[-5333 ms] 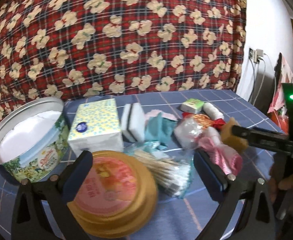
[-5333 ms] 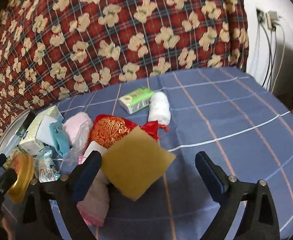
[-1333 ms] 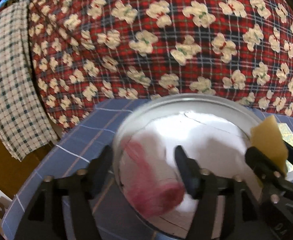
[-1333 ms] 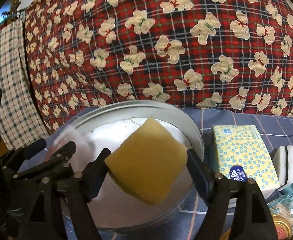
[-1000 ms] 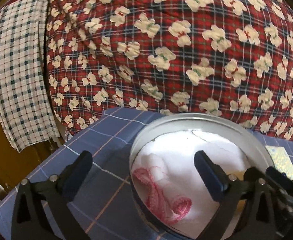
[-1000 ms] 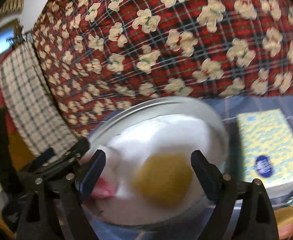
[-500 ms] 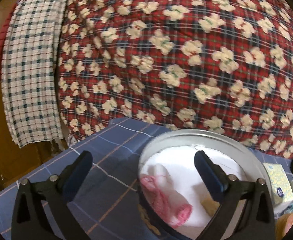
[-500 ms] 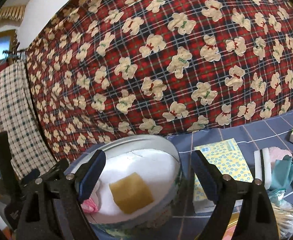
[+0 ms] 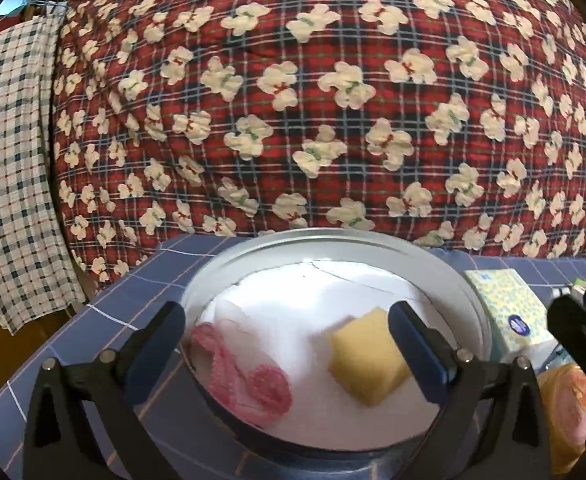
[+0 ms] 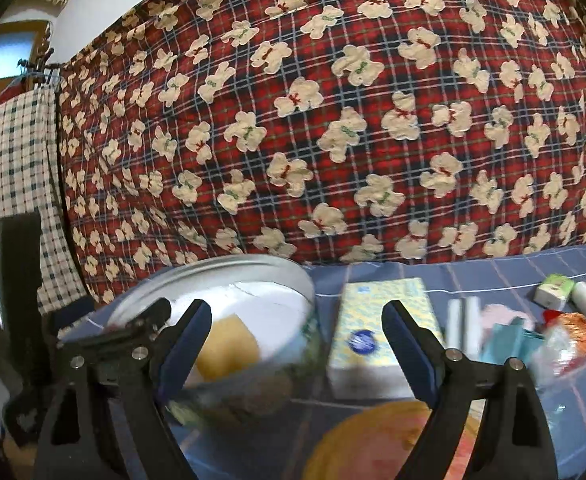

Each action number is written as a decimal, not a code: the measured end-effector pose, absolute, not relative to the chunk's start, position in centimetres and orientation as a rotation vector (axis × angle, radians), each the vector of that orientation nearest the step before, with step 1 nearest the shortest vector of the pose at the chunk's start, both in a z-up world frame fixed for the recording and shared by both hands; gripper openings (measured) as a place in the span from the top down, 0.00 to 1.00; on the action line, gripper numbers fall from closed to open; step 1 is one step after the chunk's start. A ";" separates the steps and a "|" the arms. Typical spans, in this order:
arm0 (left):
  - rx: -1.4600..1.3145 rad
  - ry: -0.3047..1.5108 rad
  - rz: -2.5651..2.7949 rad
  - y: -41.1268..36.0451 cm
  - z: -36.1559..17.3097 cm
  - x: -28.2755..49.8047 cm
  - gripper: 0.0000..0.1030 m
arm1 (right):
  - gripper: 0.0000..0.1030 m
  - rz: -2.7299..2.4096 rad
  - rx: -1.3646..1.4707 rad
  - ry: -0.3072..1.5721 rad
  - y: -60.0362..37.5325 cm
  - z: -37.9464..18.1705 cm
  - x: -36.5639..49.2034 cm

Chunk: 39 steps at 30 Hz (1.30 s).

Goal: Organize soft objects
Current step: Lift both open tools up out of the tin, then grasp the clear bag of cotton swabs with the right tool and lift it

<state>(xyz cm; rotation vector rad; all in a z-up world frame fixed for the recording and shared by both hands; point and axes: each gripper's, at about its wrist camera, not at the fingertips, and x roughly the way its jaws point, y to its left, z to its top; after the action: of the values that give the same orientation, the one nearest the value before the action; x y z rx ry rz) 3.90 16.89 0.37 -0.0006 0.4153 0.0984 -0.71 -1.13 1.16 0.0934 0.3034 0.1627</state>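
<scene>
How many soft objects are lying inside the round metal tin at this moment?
2: a pink-and-white rolled cloth at the left of the round metal tin, and a yellow square sponge at the right. Nothing else shows on the white lining.

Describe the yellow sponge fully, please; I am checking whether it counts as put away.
The yellow sponge is a thick, squarish block of foam-like material, pale yellow on every visible face. It lies loose inside the round metal tin, slightly tilted, resting on the tin's white lining toward the right side, apart from the pink-and-white cloth on the left. No gripper touches it: the left gripper stands open in front of it. In the right wrist view it shows blurred inside the tin.
</scene>
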 end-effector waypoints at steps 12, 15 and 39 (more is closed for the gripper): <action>0.100 0.402 0.058 13.1 -0.2 2.2 0.00 | 0.14 0.058 0.054 0.284 -7.5 1.2 -2.8; 0.103 0.401 0.023 12.0 -0.2 1.3 0.00 | 0.14 0.039 0.056 0.290 -9.4 1.1 -3.2; 0.089 0.448 -0.135 4.4 -0.2 -2.3 0.00 | 0.51 0.290 0.006 0.695 -19.1 -2.8 -1.3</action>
<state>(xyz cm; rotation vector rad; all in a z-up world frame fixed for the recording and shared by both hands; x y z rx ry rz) -2.27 4.36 -0.22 0.0888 0.4478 -0.1353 -1.26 -19.05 -2.78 0.0065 0.6951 0.2897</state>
